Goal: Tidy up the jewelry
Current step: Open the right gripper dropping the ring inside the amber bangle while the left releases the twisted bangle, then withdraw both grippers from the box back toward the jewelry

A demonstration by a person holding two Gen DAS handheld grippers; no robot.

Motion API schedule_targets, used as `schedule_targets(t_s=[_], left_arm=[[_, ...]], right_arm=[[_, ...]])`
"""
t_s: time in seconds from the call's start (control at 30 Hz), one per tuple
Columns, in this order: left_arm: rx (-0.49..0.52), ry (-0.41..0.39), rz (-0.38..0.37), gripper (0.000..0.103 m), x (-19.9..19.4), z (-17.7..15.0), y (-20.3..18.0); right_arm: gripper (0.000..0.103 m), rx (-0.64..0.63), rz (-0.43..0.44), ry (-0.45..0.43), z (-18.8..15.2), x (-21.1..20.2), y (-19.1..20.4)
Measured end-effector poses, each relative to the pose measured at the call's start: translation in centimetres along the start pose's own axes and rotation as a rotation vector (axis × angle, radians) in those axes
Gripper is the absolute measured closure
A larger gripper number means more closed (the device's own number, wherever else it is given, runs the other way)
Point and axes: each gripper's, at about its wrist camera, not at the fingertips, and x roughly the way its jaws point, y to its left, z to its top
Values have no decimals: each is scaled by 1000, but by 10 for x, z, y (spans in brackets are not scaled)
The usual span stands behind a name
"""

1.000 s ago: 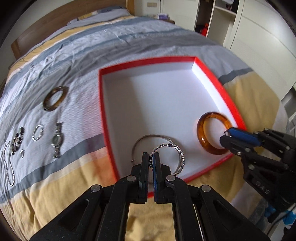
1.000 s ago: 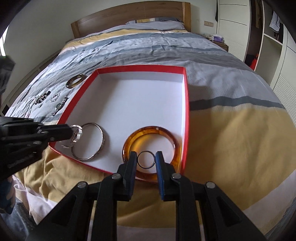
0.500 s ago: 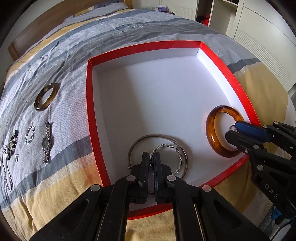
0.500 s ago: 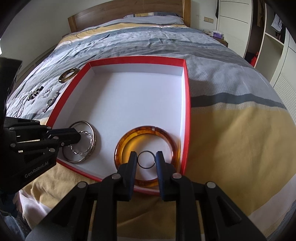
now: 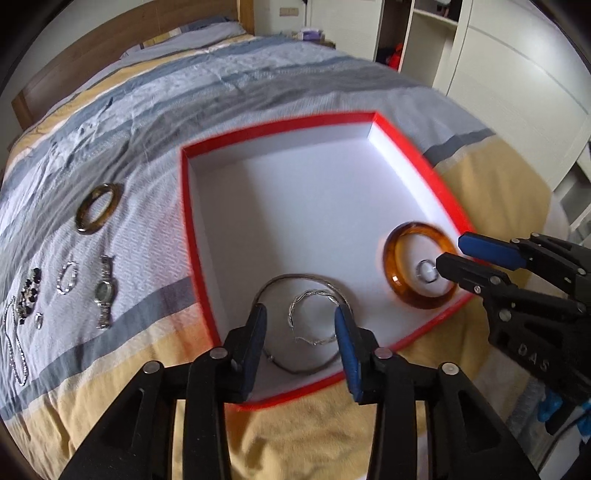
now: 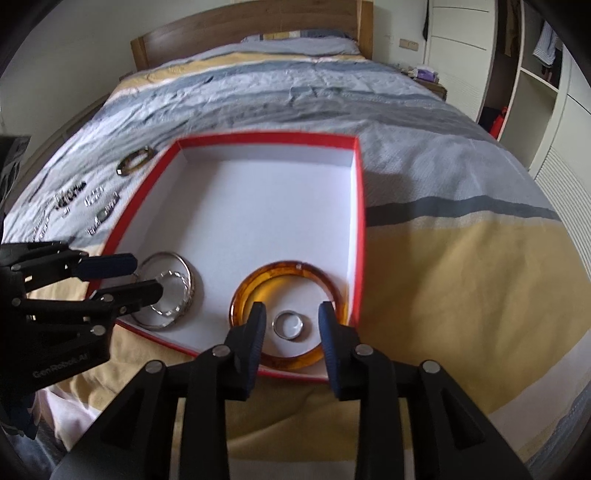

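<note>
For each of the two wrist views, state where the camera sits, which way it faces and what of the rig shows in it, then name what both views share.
Left wrist view: sits behind the left gripper, facing up the bed over the twisted silver bangle; jaws open, with the right gripper entering from the right.
Right wrist view: sits behind the right gripper, facing the headboard over the small ring inside the amber bangle; jaws open, left gripper at left.
Shared: the red box, all jewelry in it, and the pieces on the bedspread.

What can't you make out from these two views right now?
- Near arc of the plain silver bangle: left wrist view, behind the left gripper fingers.
- Small jewelry on the bedspread: right wrist view, blurred and too small to identify.
- Amber bangle edge: left wrist view, motion-blurred.
</note>
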Motion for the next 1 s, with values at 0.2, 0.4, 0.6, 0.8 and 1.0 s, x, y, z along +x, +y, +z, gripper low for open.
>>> schedule_targets(t_s=[0.2, 0.4, 0.6, 0.8, 1.0], left_arm=[[-73, -69, -12, 56, -47, -14, 20], [-77, -44, 13, 54, -79, -55, 36], [-132, -47, 48, 45, -114, -95, 48], [-168, -133, 100, 38, -163, -117, 54], [-202, -176, 166, 28, -205, -155, 78]], right_arm=[[74, 30, -11, -39, -3, -32, -9], [74, 72, -9, -76, -16, -68, -19], [74, 111, -22, -116, -27, -106, -28], [74, 79, -3, -186, -30, -151, -8], [74, 18, 31, -222, -35, -178, 30]])
